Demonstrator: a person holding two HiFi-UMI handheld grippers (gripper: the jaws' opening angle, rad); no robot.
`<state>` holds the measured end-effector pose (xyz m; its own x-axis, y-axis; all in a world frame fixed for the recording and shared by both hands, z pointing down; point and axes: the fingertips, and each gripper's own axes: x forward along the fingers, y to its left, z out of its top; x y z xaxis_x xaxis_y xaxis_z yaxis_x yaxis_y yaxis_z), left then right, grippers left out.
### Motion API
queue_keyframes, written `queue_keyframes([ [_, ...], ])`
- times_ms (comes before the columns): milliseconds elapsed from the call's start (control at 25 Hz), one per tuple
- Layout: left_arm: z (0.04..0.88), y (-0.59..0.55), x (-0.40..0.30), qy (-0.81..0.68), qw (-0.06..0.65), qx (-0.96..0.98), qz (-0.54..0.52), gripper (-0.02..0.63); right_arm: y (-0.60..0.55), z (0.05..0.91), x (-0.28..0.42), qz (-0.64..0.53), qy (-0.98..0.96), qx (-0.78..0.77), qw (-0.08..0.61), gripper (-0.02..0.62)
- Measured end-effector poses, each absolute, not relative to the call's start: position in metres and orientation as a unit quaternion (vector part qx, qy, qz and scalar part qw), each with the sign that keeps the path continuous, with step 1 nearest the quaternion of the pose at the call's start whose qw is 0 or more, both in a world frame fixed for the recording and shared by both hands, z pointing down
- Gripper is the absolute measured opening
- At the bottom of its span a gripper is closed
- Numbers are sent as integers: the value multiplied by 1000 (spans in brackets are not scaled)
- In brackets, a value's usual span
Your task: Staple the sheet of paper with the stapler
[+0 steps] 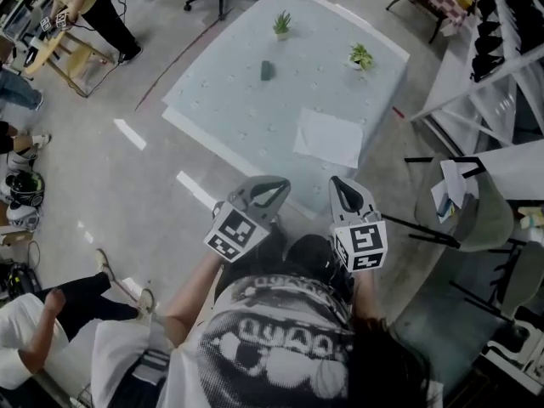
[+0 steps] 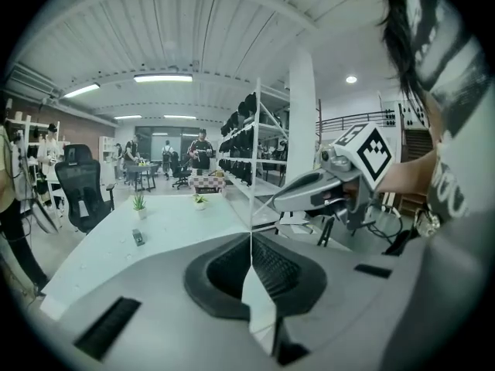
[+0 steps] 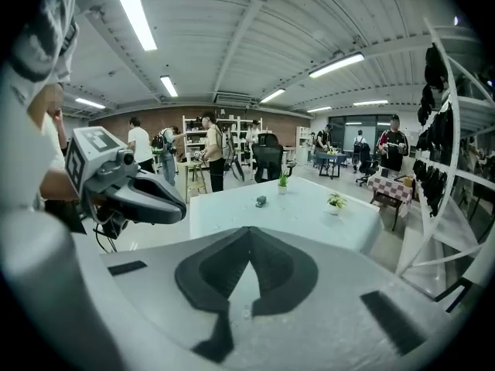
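A pale counter (image 1: 229, 92) lies at 12 o'clock. The sheet of paper (image 1: 329, 138) is near its 4 o'clock edge and the stapler (image 1: 267, 70) is mid-surface. Open floor (image 1: 102, 168) spreads toward 9 o'clock, and shelving (image 1: 493, 24) crowds 2 o'clock. The left hand-held gripper (image 1: 274, 183) and right hand-held gripper (image 1: 337, 183) are both closed and empty, just short of the counter's near edge.

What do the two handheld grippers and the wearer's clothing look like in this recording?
Both the left gripper and right gripper are grey, with tapered shells and black ribbed pads on the jaws. Each carries a white cube with black square markers. The person wears a black top with white print.
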<state>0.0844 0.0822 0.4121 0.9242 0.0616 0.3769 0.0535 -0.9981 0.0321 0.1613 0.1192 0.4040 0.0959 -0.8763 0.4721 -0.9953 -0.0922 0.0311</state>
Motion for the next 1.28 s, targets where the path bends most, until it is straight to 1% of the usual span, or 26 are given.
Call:
queue_keyframes([
  [280,412,69,97,-13,29,981,191,5,100,419,189,179,-674,693,183,5],
  [440,408,53,110,-62,35,979,191,5,80,435,224,192,-691,669,194,5],
  [640,404,37,126,-141,54,971,187,5,52,464,278,203,-712,632,228,8],
  [720,404,34,133,-168,59,966,187,5,40,482,295,210,-723,610,246,54],
  [880,408,30,142,-217,72,955,188,5,27,520,324,221,-736,568,294,71],
  [960,409,29,145,-240,76,949,189,5,25,538,336,231,-739,550,314,92],
  [1080,410,28,144,-273,80,939,195,5,24,564,343,249,-746,521,332,118],
  [1280,413,28,139,-323,86,921,201,5,24,597,347,265,-748,490,360,130],
])
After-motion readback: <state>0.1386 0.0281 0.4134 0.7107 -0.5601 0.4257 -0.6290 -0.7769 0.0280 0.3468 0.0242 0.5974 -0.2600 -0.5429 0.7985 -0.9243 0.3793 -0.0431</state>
